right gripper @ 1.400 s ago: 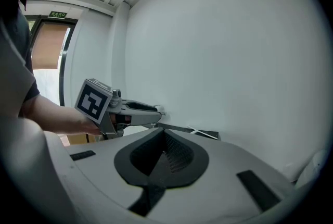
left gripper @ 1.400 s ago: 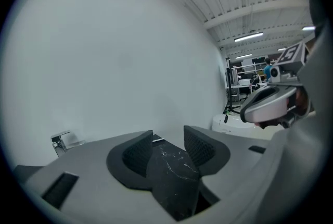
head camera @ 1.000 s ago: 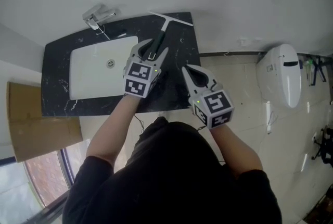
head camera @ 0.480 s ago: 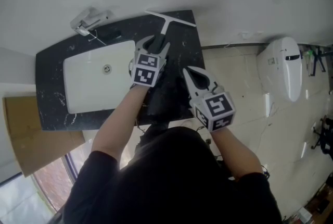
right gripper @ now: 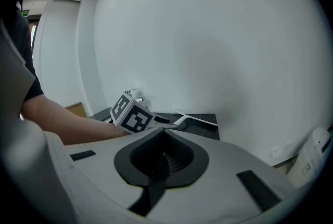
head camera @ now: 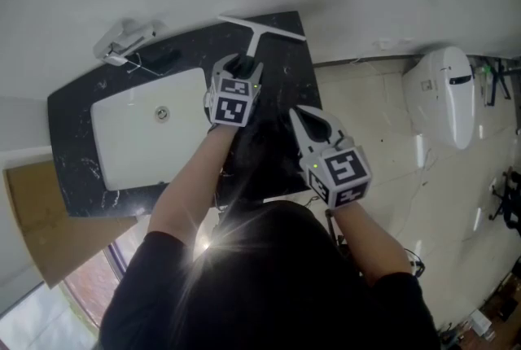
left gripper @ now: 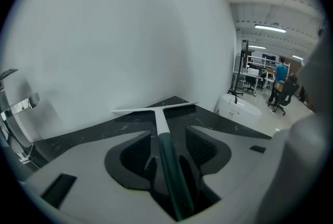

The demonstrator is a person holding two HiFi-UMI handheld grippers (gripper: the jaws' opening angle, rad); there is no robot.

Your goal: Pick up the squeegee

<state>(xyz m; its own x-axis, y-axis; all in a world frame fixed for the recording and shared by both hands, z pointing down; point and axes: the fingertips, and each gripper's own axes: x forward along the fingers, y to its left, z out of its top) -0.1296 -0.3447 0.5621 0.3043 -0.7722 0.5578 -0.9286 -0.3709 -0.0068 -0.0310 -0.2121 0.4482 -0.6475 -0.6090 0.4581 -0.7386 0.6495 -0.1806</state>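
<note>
I'm straddling the squeegee [left gripper: 156, 110] handle between my left gripper's [left gripper: 168, 132] spread jaws; clamping and lifting are remaining. My right gripper [right gripper: 162, 132] is idling, closed and empty.

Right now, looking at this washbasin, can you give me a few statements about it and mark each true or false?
1. The squeegee handle lies between the jaws of the left hand-held gripper. True.
2. The squeegee is lifted clear of the counter. False: it lies on the counter, and the jaws stand apart on either side of it.
3. The right hand-held gripper holds a sponge. False: its jaws are together with nothing in them.
4. A white sink is set in the black counter. True.
</note>
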